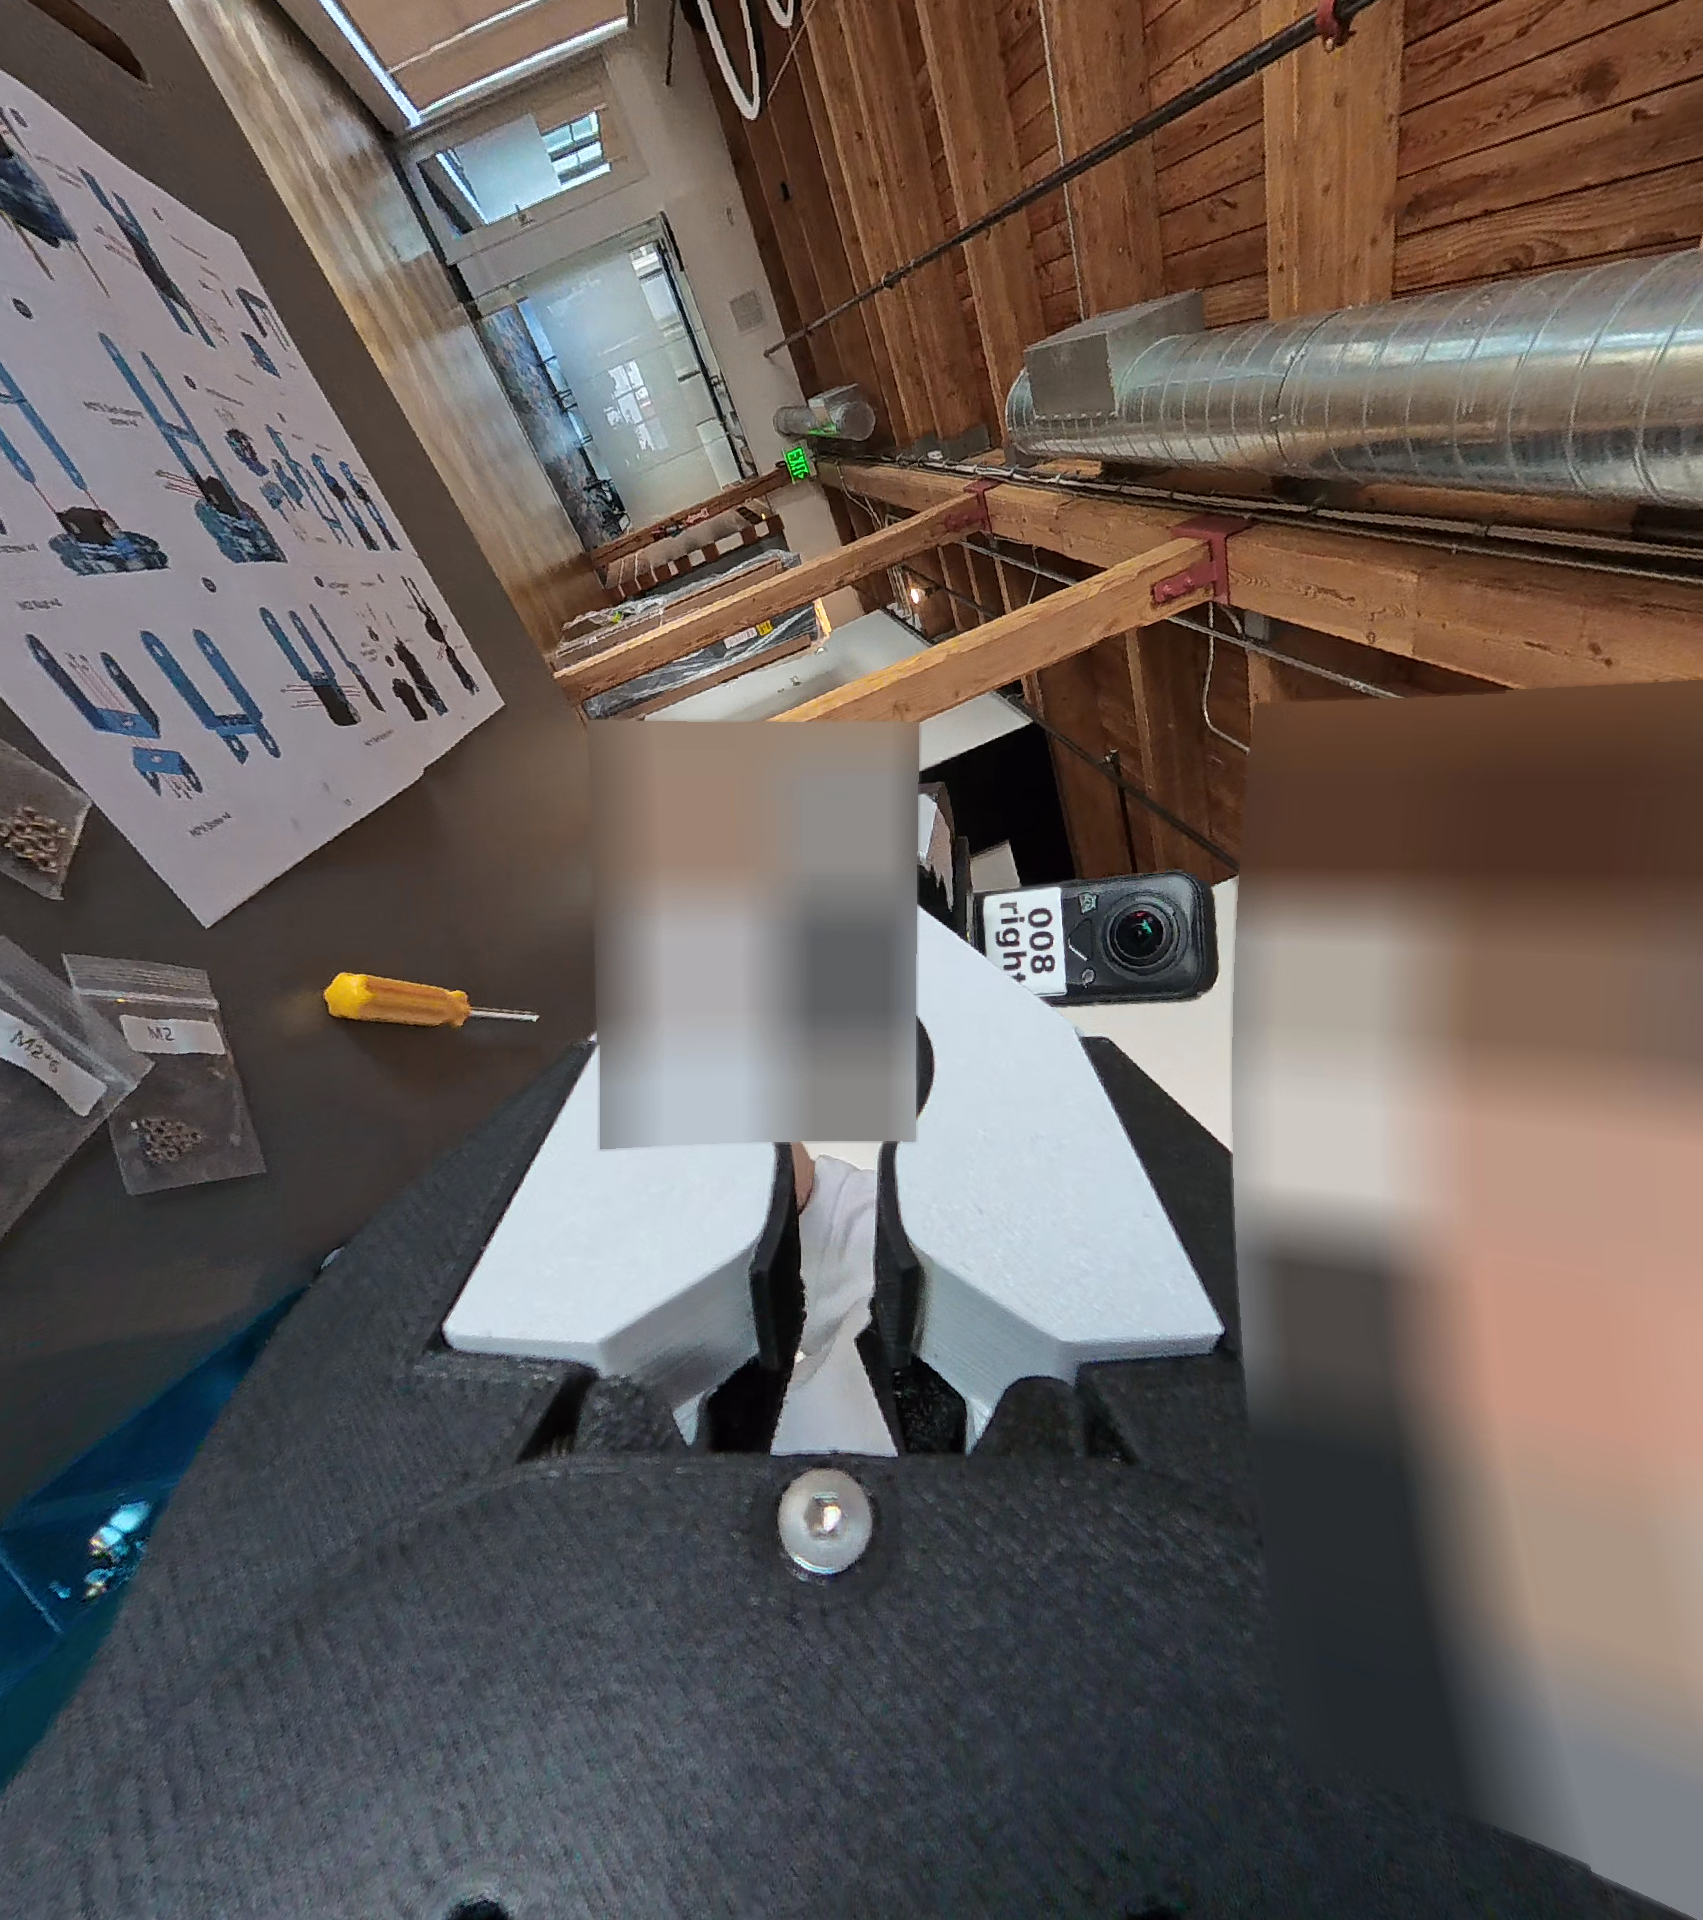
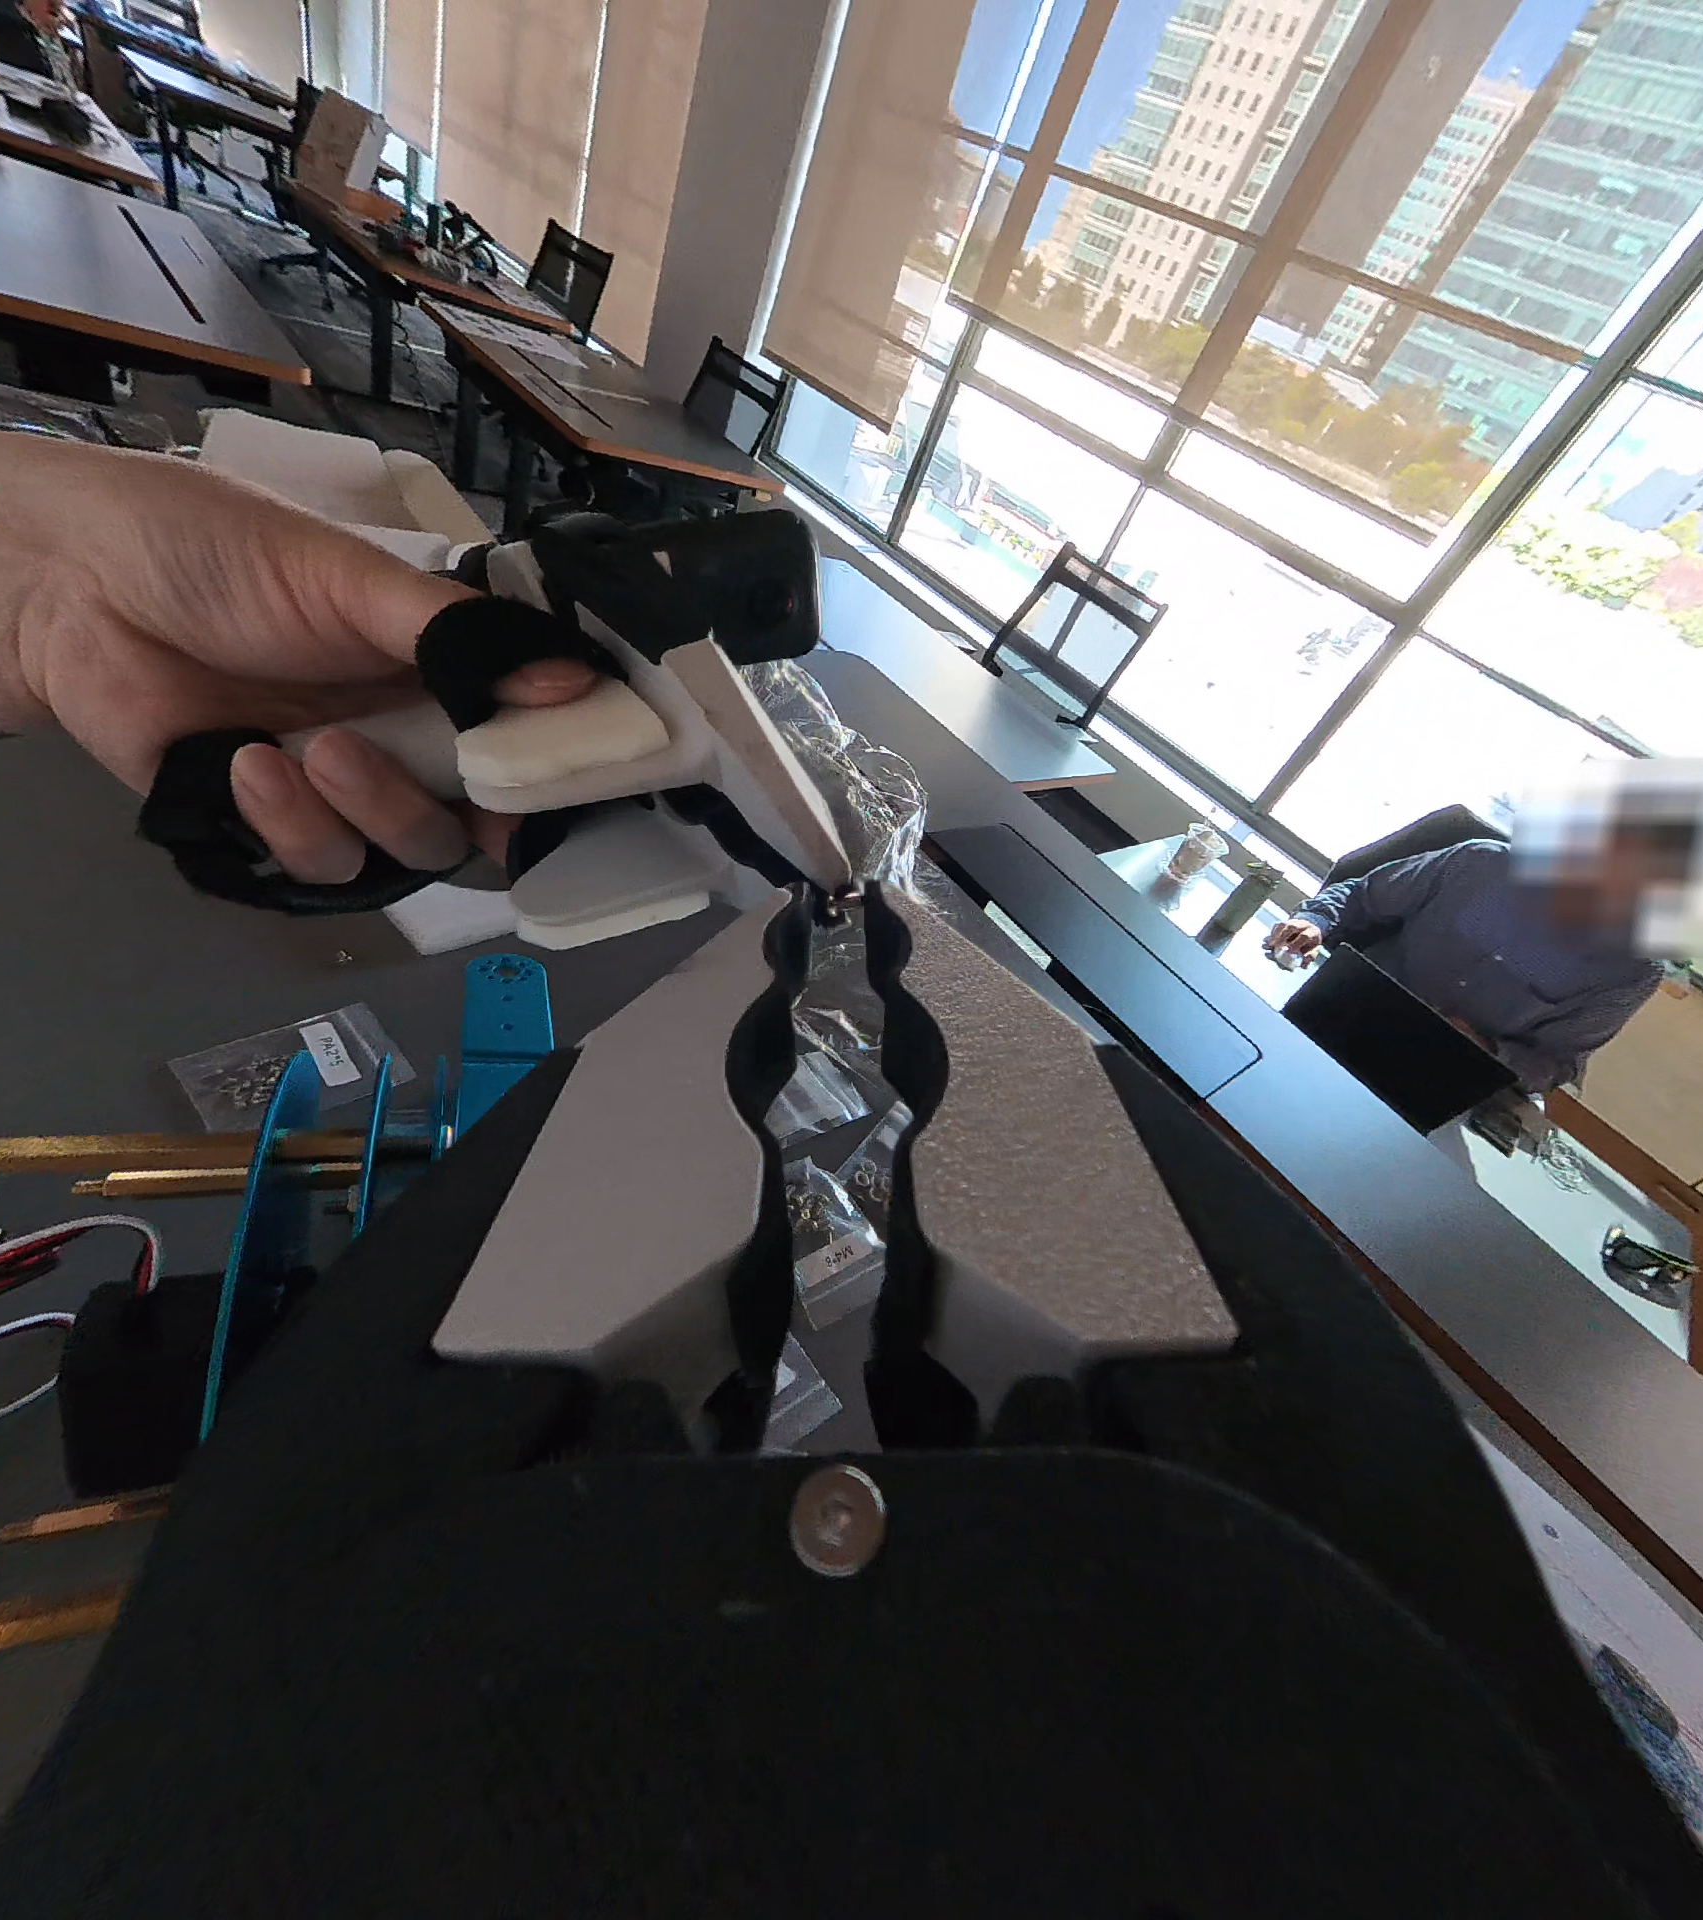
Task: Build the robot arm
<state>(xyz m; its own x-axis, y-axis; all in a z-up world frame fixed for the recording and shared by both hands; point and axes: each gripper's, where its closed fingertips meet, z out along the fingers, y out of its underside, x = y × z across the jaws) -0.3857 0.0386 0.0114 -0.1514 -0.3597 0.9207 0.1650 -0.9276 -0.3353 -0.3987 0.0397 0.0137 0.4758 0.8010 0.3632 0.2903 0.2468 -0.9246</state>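
Right hand-held gripper (image 2: 834,902) pinching a small screw (image 2: 839,908), left hand-held gripper (image 2: 852,868) tips touching it — grip unclear

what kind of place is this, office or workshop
Probably an open-plan office used as a maker space: rows of desks beside tall windows, and a dark table holding an assembly sheet and a yellow screwdriver.

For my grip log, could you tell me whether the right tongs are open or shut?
Shut on a small metal piece: the right tongs pinch it at their tips, with the left tongs touching it from above.
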